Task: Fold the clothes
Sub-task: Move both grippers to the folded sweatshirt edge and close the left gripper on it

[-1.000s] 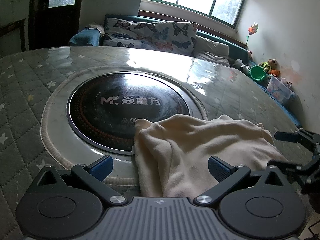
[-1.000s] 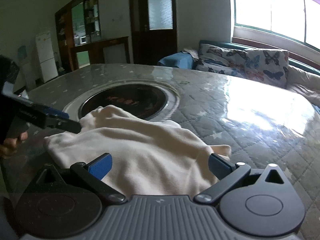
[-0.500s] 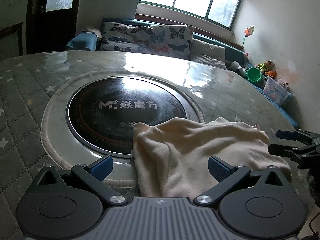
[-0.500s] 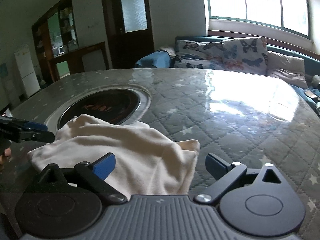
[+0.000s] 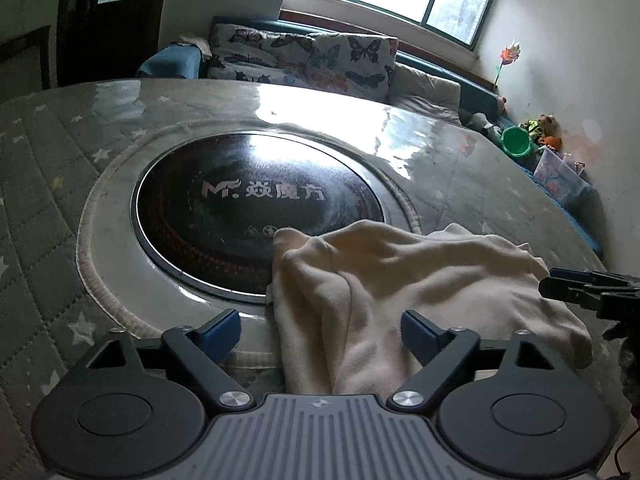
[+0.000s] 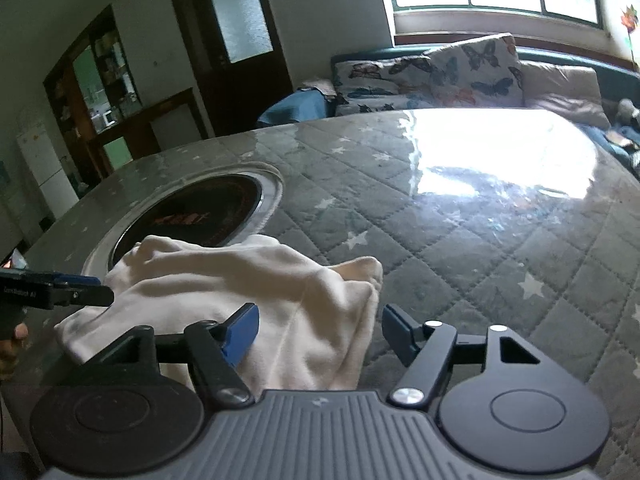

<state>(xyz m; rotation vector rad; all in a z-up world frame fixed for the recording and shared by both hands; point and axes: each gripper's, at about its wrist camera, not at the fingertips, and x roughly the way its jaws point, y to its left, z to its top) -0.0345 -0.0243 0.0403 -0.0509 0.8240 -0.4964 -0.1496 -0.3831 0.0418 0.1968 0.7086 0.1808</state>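
A cream garment (image 5: 420,276) lies crumpled on the quilted table (image 5: 48,184), its far edge over the black round cooktop (image 5: 256,208). My left gripper (image 5: 320,330) sits low over the garment's near left part. Its jaws are closing with cloth between them, and the pads do not press it. My right gripper (image 6: 318,330) is over the garment's (image 6: 240,276) right corner. Its jaws are closing too, cloth between them, and the right pad stands clear of the fabric. Each gripper shows in the other's view: the right gripper (image 5: 580,292), the left gripper (image 6: 80,292).
The cooktop (image 6: 200,216) is ringed by a steel rim. A sofa with butterfly cushions (image 5: 312,60) runs behind the table under the window. A green bucket (image 5: 516,140) and a plastic box (image 5: 560,172) stand by the right wall. A dark door (image 6: 236,28) is at the back.
The right gripper has slid right along the garment and rolled, so the cloth's right corner now lies between its jaws. Both grippers' jaws have narrowed. The left gripper stayed put.
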